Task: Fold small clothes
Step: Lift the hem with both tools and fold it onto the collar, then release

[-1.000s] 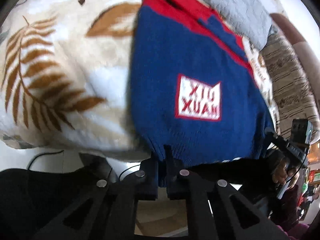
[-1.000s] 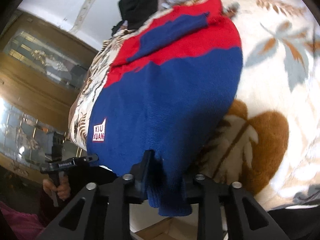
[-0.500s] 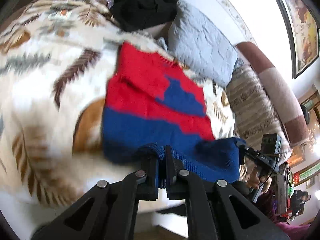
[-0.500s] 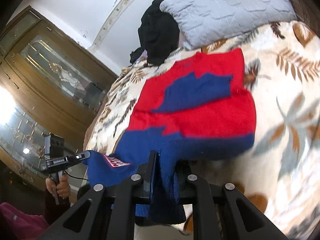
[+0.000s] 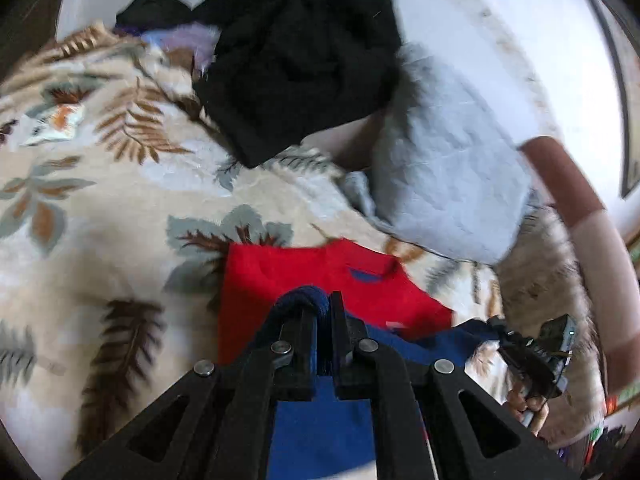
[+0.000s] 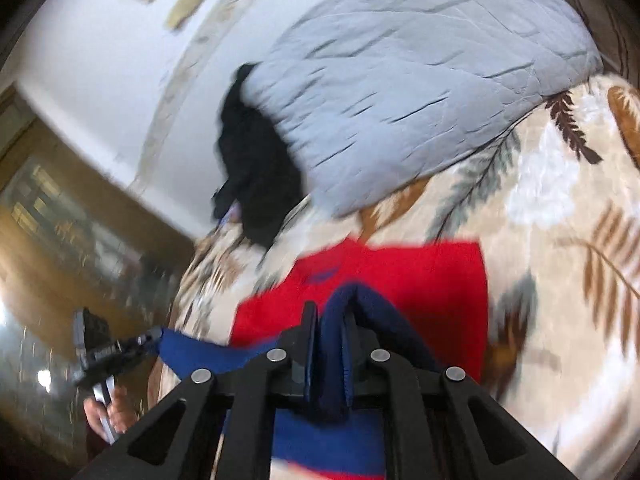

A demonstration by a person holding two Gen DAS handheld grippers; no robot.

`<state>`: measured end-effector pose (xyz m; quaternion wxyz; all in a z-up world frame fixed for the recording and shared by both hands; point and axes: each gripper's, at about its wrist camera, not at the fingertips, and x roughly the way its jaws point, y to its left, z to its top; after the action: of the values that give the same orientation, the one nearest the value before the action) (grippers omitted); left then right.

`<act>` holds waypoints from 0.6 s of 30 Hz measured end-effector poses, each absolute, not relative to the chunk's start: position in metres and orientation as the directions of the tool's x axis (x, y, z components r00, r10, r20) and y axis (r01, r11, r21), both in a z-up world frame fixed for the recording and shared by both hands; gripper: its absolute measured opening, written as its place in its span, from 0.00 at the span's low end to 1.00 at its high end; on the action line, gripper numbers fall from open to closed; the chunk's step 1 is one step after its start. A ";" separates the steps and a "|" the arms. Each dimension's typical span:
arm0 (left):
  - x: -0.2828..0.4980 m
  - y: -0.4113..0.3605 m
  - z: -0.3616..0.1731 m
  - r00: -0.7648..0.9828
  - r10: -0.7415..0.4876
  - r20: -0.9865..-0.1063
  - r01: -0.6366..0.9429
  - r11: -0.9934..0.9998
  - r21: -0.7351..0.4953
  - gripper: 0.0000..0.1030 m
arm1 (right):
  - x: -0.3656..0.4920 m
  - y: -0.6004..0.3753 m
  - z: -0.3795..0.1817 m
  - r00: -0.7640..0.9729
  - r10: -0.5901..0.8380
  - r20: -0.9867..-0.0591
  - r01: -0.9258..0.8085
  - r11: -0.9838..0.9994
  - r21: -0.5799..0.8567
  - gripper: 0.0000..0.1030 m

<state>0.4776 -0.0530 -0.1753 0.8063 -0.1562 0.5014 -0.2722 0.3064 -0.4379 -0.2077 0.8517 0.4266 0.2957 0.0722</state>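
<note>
As blurred, sweater (image 5: 280, 276) logo unreadable

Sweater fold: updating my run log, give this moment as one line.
step: folding hem over | left claw: shut on sweater | right claw: shut on sweater | surface: leaf-print blanket

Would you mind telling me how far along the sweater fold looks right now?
Done: the sweater lies on the leaf-print blanket, its red upper part spread flat. In hand: the left tongs and right tongs are each clamped on the blue hem, holding it over the red part. Left: lay the hem down, release it, then likely fold once more. The black garment by the pillow looks unfolded.
</note>
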 end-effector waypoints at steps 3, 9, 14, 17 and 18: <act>0.506 -0.071 -0.214 0.336 -0.528 -0.780 0.258 0.848 -0.463 0.05 | 0.347 -0.468 -0.239 0.839 0.370 -0.399 0.167 0.523 0.836 0.11; 0.517 -0.055 -0.256 0.324 -0.618 -0.716 0.186 0.784 -0.592 0.05 | 0.361 -0.476 -0.265 0.813 0.369 -0.451 0.199 0.551 0.810 0.21; 0.504 -0.048 -0.250 0.357 -0.633 -0.687 0.187 0.769 -0.611 0.07 | 0.352 -0.467 -0.260 0.782 0.321 -0.534 0.218 0.662 0.717 0.75; 0.502 -0.050 -0.245 0.369 -0.631 -0.682 0.201 0.771 -0.604 0.07 | 0.364 -0.457 -0.254 0.775 0.348 -0.527 0.161 0.698 0.697 0.75; 0.503 -0.050 -0.245 0.368 -0.633 -0.681 0.202 0.770 -0.606 0.07 | 0.372 -0.452 -0.253 0.759 0.356 -0.546 0.151 0.718 0.679 0.74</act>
<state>0.5029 -0.0504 -0.2449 0.7983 -0.2164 0.4975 -0.2615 0.3724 -0.4519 -0.2531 0.8614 0.3705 0.3423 0.0593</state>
